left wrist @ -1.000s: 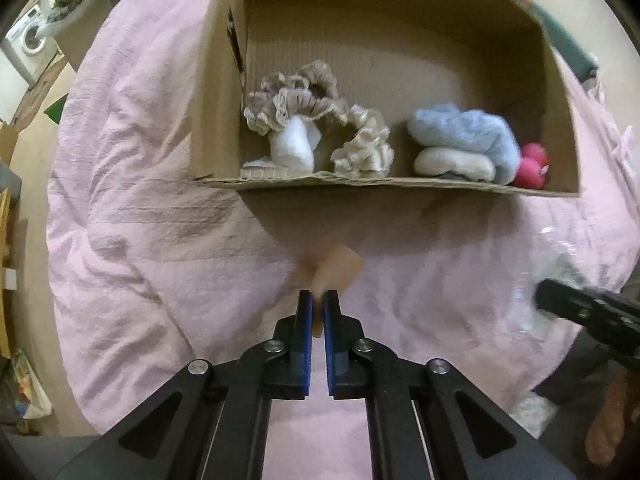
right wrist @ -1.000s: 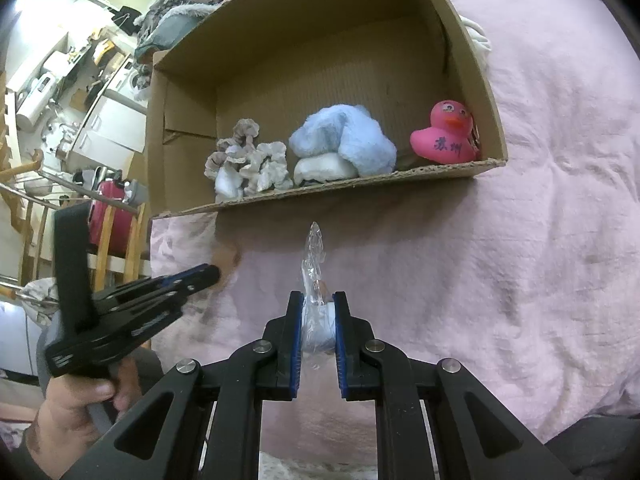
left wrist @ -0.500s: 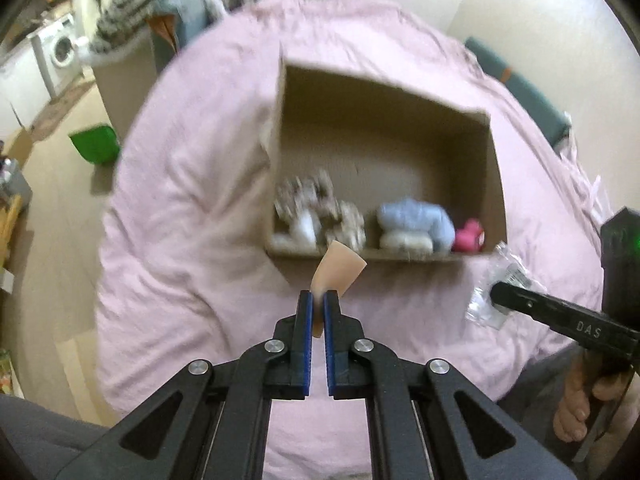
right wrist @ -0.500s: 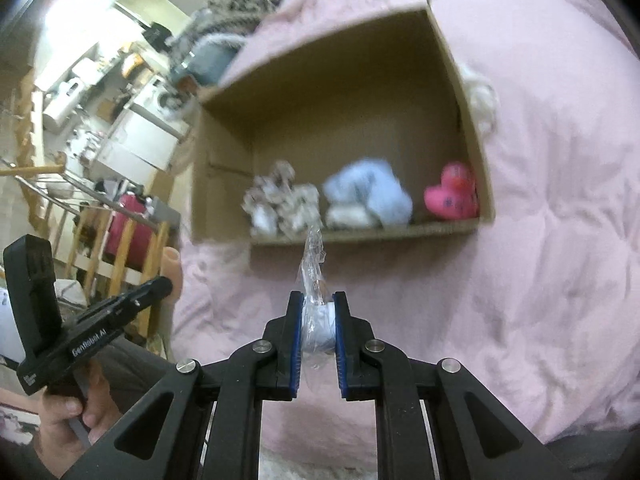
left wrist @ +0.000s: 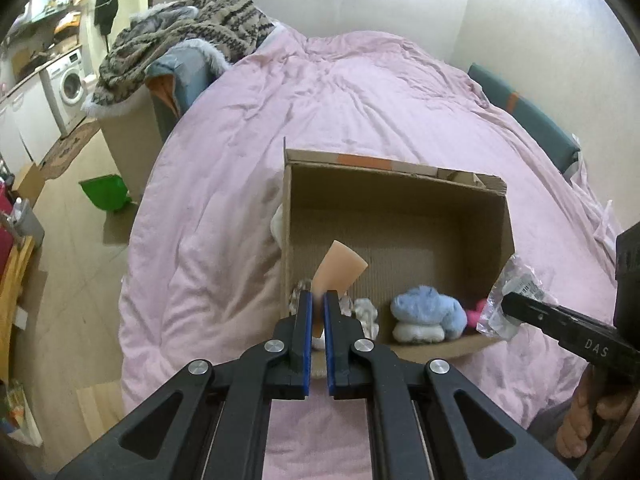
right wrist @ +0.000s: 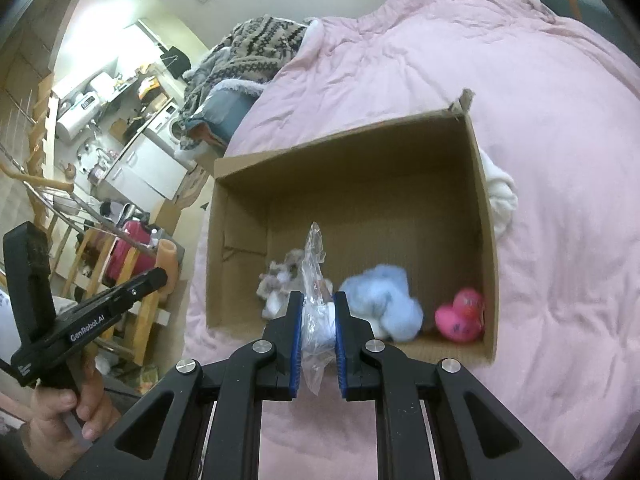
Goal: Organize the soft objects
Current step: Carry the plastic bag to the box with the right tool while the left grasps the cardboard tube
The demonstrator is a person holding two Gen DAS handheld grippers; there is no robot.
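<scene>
So right now your left claw (left wrist: 316, 312) is clamped tight on a thin peach-coloured sponge wedge (left wrist: 338, 270), which sticks up out of the pads toward 12 o'clock. Your right claw (right wrist: 317, 326) is pinching a crinkly clear plastic bag (right wrist: 316, 280) with something white inside, its twisted top poking up past the fingertips.

Both are held above the pink duvet (left wrist: 360, 92), with the open cardboard box (right wrist: 486, 240) straight ahead. Along the box's near wall there's a frilly beige bundle (right wrist: 280, 276) at about 9 o'clock, a fluffy light-blue plush (right wrist: 384, 296) in the middle, and a pink rubber duck (right wrist: 460, 316) over at 3 o'clock. A white soft thing (right wrist: 500, 192) sits on the duvet, touching the box's outside wall.

In the left view your right hand (left wrist: 588, 420) shows at 4 o'clock.
</scene>
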